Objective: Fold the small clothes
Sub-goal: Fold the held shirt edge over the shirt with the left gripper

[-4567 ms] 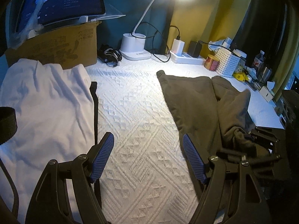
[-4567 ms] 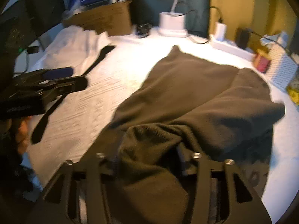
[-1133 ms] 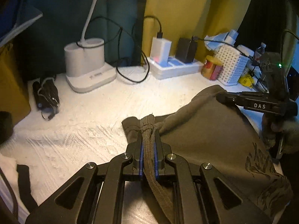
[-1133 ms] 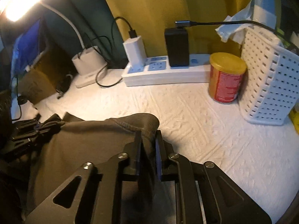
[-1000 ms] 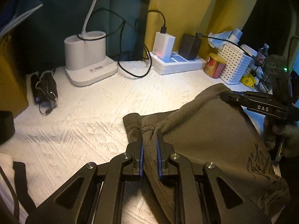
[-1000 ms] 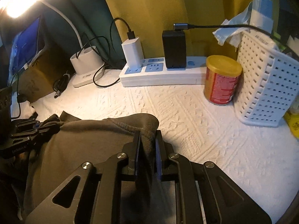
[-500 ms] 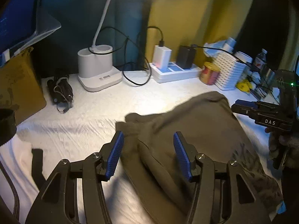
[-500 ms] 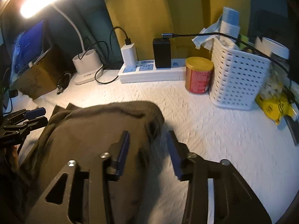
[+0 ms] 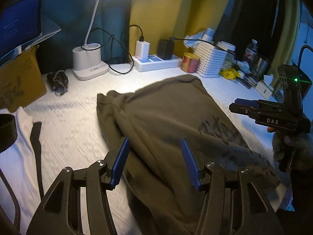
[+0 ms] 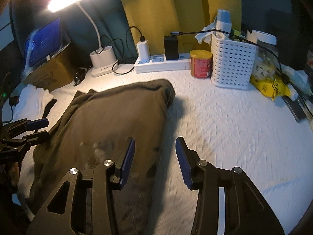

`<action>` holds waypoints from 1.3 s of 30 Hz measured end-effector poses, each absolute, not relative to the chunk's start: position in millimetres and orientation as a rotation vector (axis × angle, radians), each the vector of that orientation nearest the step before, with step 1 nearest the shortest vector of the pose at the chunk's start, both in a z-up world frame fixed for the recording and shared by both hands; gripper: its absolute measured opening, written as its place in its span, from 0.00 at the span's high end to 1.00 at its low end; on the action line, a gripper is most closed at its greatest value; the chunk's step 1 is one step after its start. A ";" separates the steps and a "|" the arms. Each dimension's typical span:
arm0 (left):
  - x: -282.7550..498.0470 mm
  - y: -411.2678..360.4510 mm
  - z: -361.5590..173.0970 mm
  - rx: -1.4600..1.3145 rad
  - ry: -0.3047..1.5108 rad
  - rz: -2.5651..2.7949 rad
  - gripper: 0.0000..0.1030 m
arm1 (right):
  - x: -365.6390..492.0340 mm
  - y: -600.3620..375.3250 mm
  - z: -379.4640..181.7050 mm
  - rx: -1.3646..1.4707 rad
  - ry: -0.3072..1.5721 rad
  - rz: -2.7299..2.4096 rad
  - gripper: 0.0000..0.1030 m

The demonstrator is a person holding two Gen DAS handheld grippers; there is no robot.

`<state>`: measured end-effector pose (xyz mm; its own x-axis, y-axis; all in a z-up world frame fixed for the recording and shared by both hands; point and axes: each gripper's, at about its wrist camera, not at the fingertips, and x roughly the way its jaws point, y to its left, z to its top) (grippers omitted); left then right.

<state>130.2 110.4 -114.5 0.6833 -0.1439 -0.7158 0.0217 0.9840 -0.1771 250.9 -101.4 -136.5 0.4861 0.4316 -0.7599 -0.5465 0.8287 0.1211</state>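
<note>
An olive-brown garment [image 9: 166,117] with a dark print lies spread on the white textured cloth; it also shows in the right wrist view [image 10: 109,121]. My left gripper [image 9: 154,162] is open and empty, held above the garment's near left part. My right gripper [image 10: 155,159] is open and empty, over the garment's right edge. The right gripper also shows in the left wrist view [image 9: 244,105] at the right, and the left gripper in the right wrist view [image 10: 37,127] at the left.
A white garment [image 9: 17,156] with a black strap lies at the left. At the back stand a lamp base [image 9: 88,62], a power strip [image 9: 156,62], a red can [image 10: 201,63], a white basket [image 10: 232,66] and a cardboard box [image 10: 50,72]. Clutter lines the right edge.
Both grippers let go of the garment's far edge, opened, and pulled back toward me. The garment now lies flat on the cloth.
</note>
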 end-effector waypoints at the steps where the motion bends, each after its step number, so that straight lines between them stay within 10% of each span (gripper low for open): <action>1: 126.1 108.1 -115.7 -0.162 0.818 -0.095 0.46 | 245.6 -103.7 -136.7 -0.142 0.882 0.598 0.55; 23: 45.2 62.9 -144.4 -0.247 0.888 -0.195 0.47 | 160.3 -141.9 -153.5 -0.115 0.923 0.598 0.47; 27: 38.7 54.9 -148.3 -0.216 0.893 -0.234 0.92 | 153.1 -150.3 -152.3 -0.094 0.924 0.581 0.46; 39: 12.4 77.9 -130.6 -0.239 0.855 -0.208 0.96 | 126.0 -148.8 -162.7 -0.113 0.970 0.594 0.47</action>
